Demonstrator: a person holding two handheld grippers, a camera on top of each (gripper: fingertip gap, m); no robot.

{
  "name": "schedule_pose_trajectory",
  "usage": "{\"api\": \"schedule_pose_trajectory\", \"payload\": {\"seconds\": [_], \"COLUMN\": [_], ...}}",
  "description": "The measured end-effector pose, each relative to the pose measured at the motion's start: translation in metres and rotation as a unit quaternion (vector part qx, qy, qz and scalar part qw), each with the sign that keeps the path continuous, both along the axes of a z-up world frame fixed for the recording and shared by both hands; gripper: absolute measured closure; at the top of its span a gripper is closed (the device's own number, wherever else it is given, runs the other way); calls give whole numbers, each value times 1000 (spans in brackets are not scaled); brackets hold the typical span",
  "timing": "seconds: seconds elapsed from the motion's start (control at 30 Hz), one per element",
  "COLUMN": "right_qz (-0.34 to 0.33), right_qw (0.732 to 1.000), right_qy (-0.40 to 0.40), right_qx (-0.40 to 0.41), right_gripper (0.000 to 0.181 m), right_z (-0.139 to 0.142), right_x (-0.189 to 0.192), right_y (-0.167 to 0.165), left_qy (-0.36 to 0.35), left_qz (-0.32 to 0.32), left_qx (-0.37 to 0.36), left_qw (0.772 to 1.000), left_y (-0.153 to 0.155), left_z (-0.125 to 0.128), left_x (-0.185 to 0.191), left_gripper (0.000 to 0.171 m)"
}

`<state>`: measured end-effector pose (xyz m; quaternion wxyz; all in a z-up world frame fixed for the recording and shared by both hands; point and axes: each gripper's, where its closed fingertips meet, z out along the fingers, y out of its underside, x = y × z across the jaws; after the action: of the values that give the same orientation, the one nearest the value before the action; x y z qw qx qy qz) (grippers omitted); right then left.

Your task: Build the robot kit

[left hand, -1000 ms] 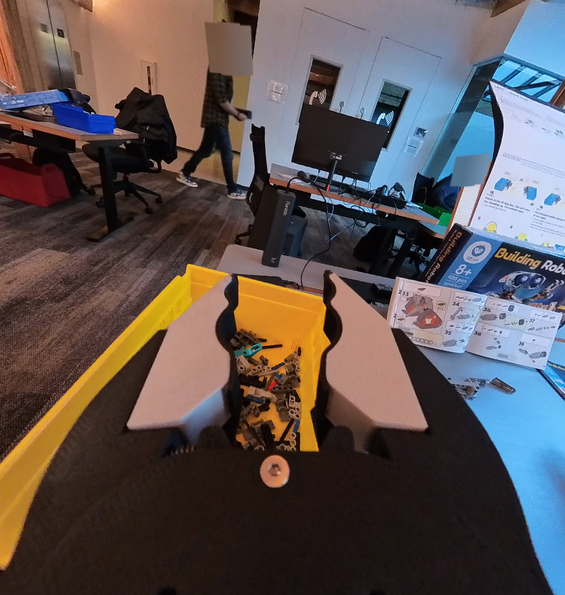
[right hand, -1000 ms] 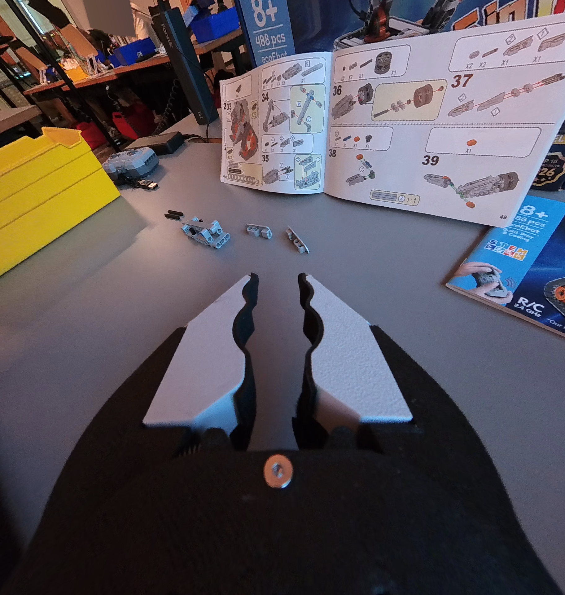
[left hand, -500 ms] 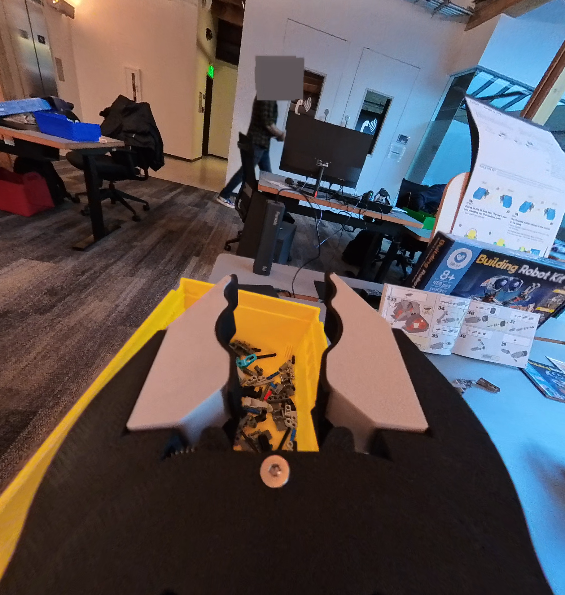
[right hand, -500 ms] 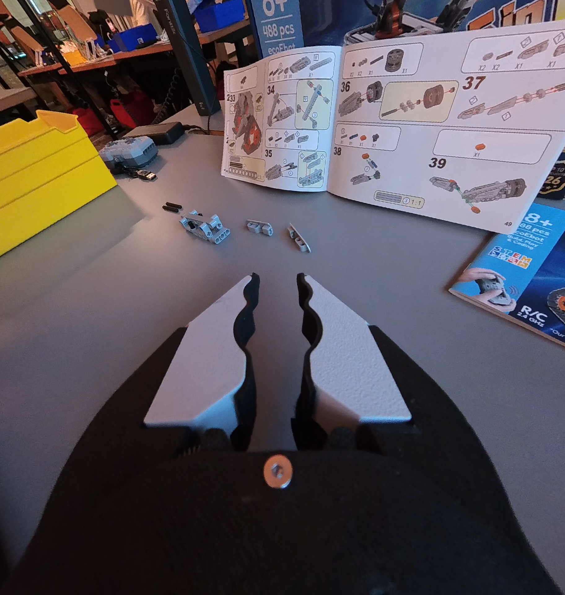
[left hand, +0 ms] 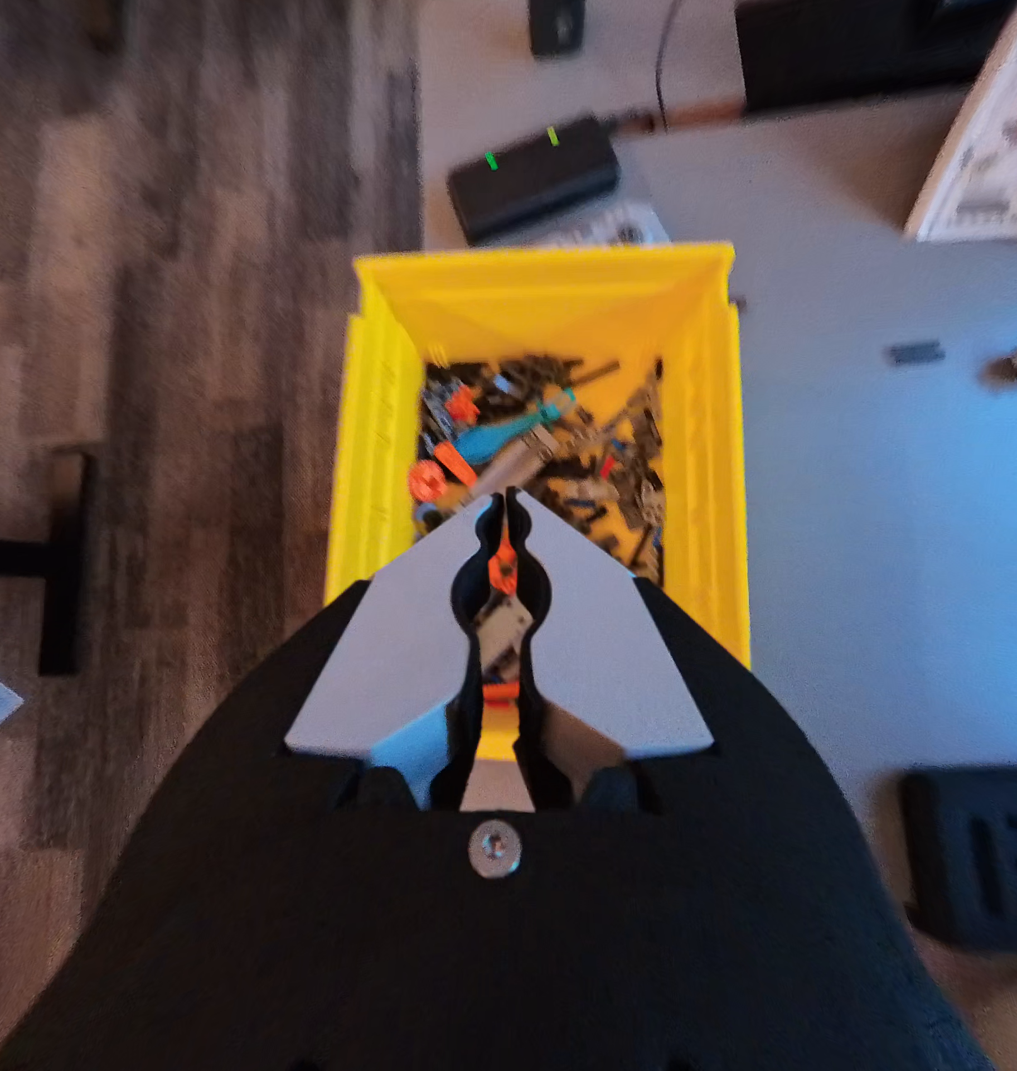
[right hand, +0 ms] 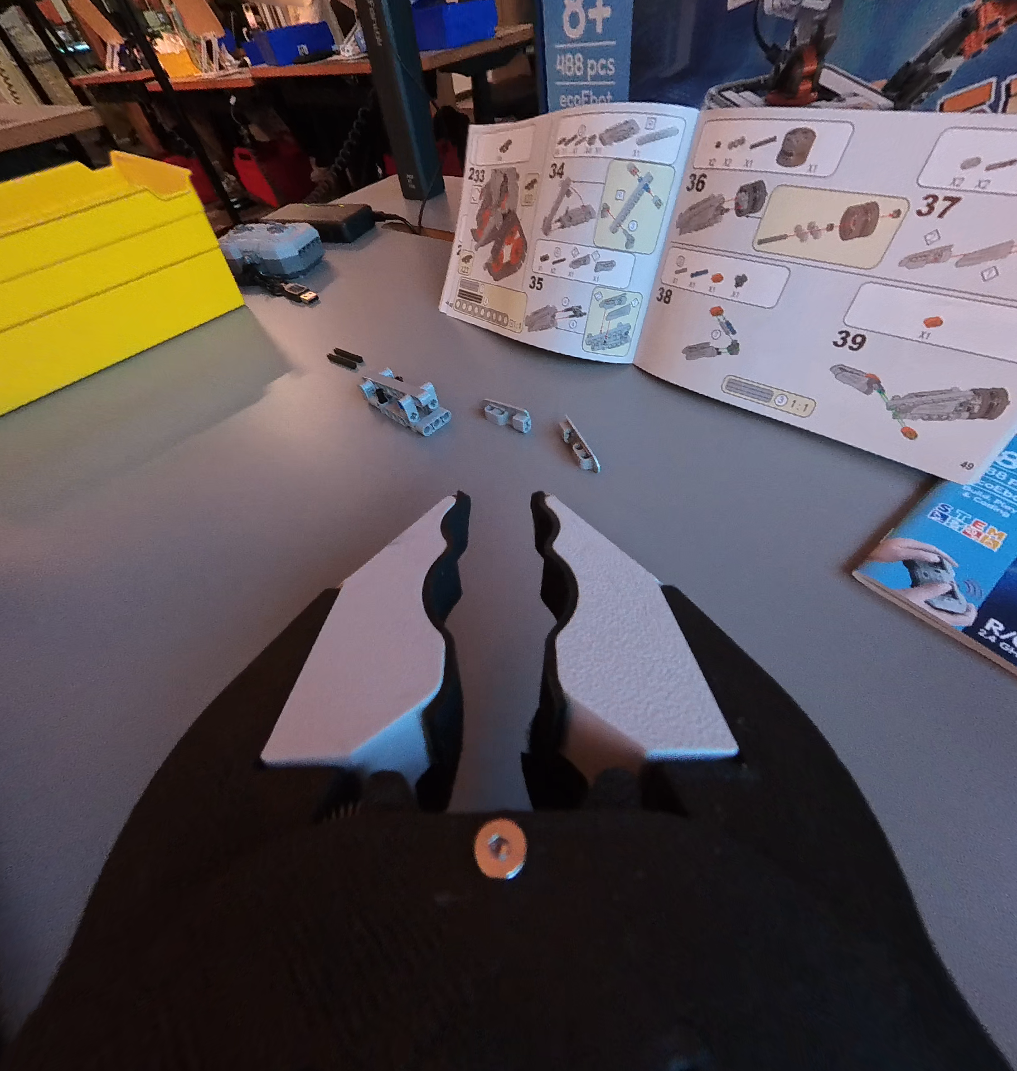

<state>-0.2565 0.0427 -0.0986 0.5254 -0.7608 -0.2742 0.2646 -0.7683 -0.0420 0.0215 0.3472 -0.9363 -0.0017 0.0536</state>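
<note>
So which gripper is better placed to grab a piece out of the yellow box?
The left gripper, probably. It points down over the yellow bin of loose building pieces, fingertips nearly together. The right gripper is open above the grey table, with the bin off to its left.

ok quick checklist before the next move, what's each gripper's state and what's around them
1. Left gripper above yellow bin: ok.
2. Left gripper shut, tips nearly meeting: ok.
3. Anything gripped by it: cannot tell, picture blurred.
4. Right gripper open and empty over the grey table: ok.
5. Grey assembly and two small grey pieces lie apart ahead of it: ok.
6. Open instruction booklet clear of the right gripper: ok.
</note>
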Motion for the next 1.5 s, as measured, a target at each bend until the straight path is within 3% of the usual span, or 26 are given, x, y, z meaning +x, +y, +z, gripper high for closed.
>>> {"api": "schedule_pose_trajectory", "payload": {"seconds": [0.1,0.2,0.43,0.63,0.93,1.1,1.5], "right_qz": [3,6,21,41,49,53,65], "right_qw": [1000,999,996,993,994,994,990], "right_qy": [-16,-46,-85,-100,-88,-90,-117], "right_qx": [7,14,30,49,37,38,41], "right_gripper": [160,160,161,162,162,162,162], "right_z": [-3,-11,-15,-14,-15,-15,-21], "right_x": [-2,-5,-22,-35,-32,-32,-35], "right_y": [-2,-1,0,-3,-3,-4,-6], "left_qy": [-24,-14,-56,-94,-54,-54,-112], "left_qz": [-46,-79,-166,-222,-192,-175,-142], "left_qx": [-137,-230,-282,-360,-386,-404,-393], "left_qw": [989,970,943,901,901,896,901], "left_y": [-15,-30,8,24,28,26,33], "left_z": [-38,-66,-107,-160,-172,-177,-178], "left_x": [13,9,14,25,16,14,12], "left_gripper": [163,170,162,161,157,165,168]}}
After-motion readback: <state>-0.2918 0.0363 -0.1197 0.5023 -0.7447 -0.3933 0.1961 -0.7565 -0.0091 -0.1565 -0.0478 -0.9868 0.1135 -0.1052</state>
